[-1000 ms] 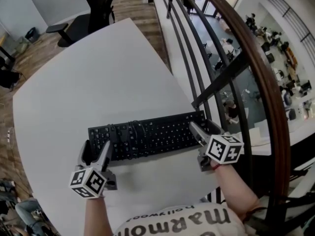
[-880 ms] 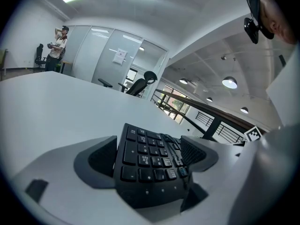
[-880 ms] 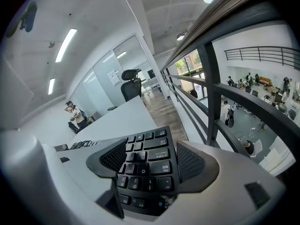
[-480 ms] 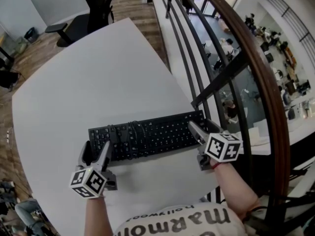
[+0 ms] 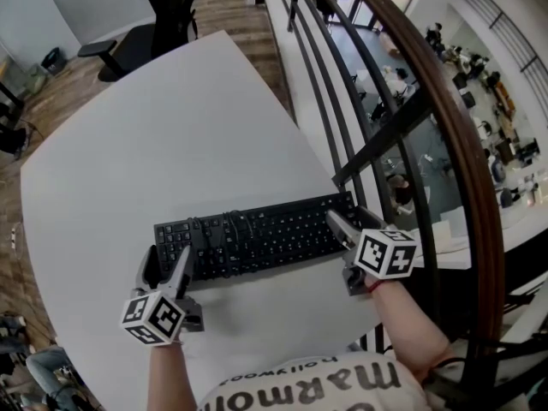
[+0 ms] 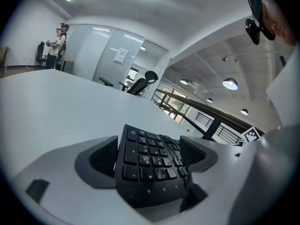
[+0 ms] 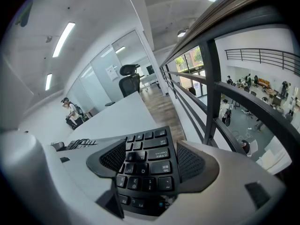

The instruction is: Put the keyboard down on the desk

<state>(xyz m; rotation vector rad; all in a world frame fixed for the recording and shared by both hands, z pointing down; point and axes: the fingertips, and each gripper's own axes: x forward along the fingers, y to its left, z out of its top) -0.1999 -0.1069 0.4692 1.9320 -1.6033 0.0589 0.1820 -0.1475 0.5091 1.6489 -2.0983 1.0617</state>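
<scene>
The keyboard (image 5: 257, 234) lay level over the white tabletop (image 5: 154, 135), at or just above its surface; whether its underside touched could not be told. The left claw (image 5: 169, 257) pinched the keyboard's number-pad end and the right claw (image 5: 349, 219) its Tab-key end, with pads against the long edges. The step in hand looked like the set-down itself. The next move would call for settling both ends flat together, then spreading each claw and drawing it away from the keyboard without dragging it.
</scene>
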